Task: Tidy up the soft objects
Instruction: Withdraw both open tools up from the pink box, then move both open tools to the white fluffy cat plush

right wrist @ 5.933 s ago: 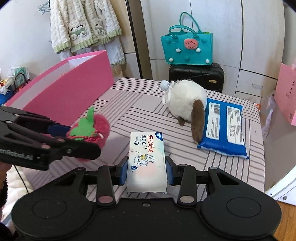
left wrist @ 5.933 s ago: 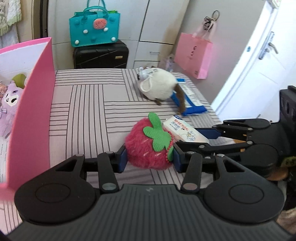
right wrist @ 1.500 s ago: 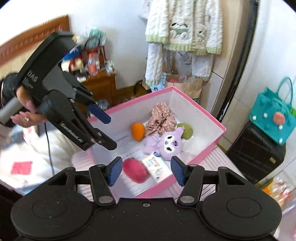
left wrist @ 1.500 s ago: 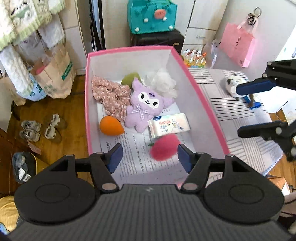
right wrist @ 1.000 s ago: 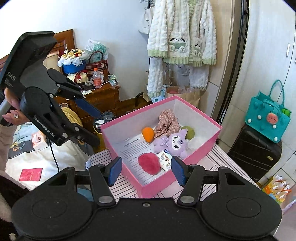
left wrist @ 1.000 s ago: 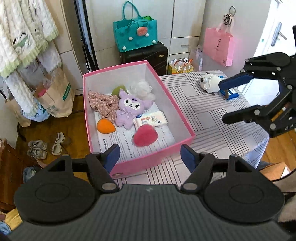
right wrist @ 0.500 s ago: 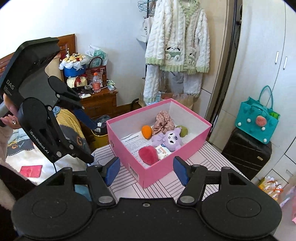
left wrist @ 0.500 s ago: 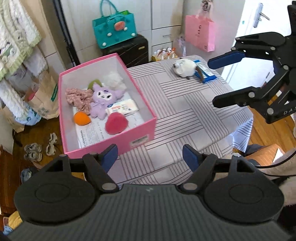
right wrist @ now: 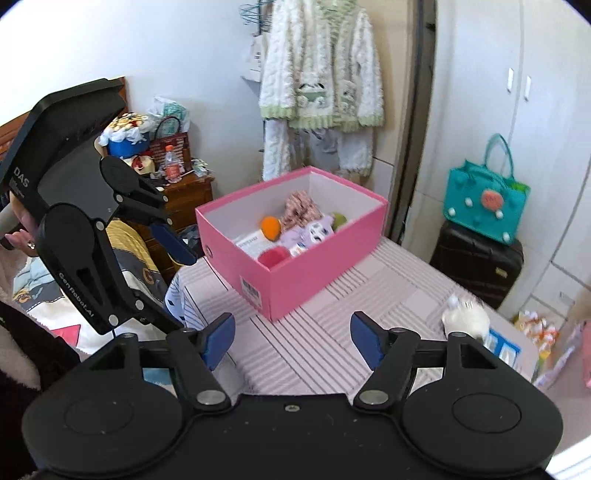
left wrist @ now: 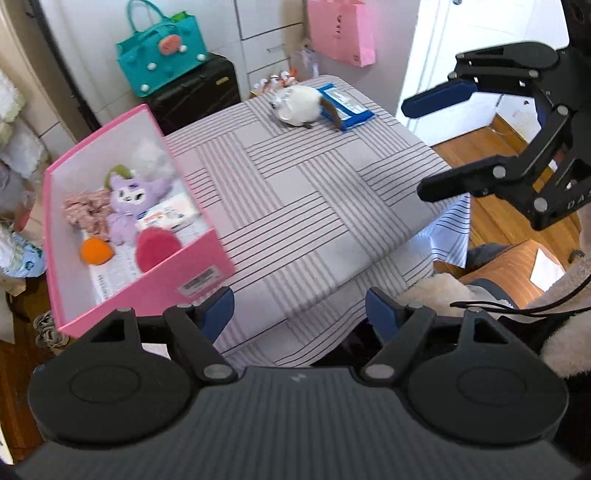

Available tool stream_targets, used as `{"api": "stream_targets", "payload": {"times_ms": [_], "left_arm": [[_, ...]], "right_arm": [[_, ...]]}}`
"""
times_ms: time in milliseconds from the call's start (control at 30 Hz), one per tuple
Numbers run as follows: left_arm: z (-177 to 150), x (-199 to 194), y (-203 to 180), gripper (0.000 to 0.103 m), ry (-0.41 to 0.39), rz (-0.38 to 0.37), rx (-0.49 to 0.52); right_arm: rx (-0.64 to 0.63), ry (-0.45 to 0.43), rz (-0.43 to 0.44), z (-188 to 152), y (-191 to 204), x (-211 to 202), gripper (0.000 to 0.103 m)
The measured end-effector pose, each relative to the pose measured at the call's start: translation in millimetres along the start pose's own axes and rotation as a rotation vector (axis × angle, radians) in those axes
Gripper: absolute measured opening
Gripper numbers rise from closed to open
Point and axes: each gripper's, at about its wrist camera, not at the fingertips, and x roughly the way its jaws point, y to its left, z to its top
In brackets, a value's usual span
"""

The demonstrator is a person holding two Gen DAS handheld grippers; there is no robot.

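A pink box point(left wrist: 192, 269) point(right wrist: 321, 273) stands on the left part of the striped table point(left wrist: 303, 206). It holds a red strawberry plush point(left wrist: 157, 249), a tissue pack point(left wrist: 168, 218), a purple plush point(left wrist: 127, 203), an orange ball point(left wrist: 96, 251) and a floral scrunchie point(left wrist: 83, 214). A white plush point(left wrist: 299, 105) point(right wrist: 467, 319) and a blue wipes pack point(left wrist: 347, 107) lie at the table's far end. My left gripper point(left wrist: 300, 314) and right gripper point(right wrist: 291, 341) are open and empty, held high and back from the table.
A teal bag point(left wrist: 162, 64) sits on a black suitcase point(left wrist: 199, 96) behind the table. A pink paper bag point(left wrist: 341, 31) hangs near a white door point(left wrist: 480, 40). A fuzzy coat point(right wrist: 317, 74) hangs on the wall, and a cluttered nightstand point(right wrist: 184, 195) stands left of the box.
Both grippers dropped the strawberry plush and tissue pack into the pink box, then opened and pulled up and back. The view keeps widening away from the box.
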Motion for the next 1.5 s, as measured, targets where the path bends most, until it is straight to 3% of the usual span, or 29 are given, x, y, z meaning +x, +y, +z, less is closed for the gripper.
{"api": "stream_targets", "payload": {"times_ms": [200, 533, 767, 1033, 1233, 1367, 1500], "left_arm": [[14, 18, -7, 0.078, -0.002, -0.051, -0.017], [43, 52, -10, 0.078, -0.1, -0.075, -0.056], [67, 73, -9, 0.079, -0.146, -0.114, -0.082], [98, 110, -4, 0.082, -0.229, -0.103, -0.13], [121, 141, 0, 0.085, -0.333, -0.072, -0.205], [135, 164, 8, 0.085, -0.349, -0.033, -0.269], [147, 187, 16, 0.085, -0.341, -0.055, -0.325]], "right_arm": [[0.06, 0.02, -0.003, -27, -16, -5, 0.076], [0.119, -0.007, -0.057, -65, -58, 7, 0.077], [0.144, -0.006, -0.086, -72, -90, 17, 0.078], [0.158, -0.032, -0.147, -88, -122, 40, 0.079], [0.176, -0.119, -0.255, -101, -146, 63, 0.079], [0.178, -0.133, -0.271, -98, -165, 82, 0.08], [0.195, -0.112, -0.283, -93, -186, 111, 0.08]]}}
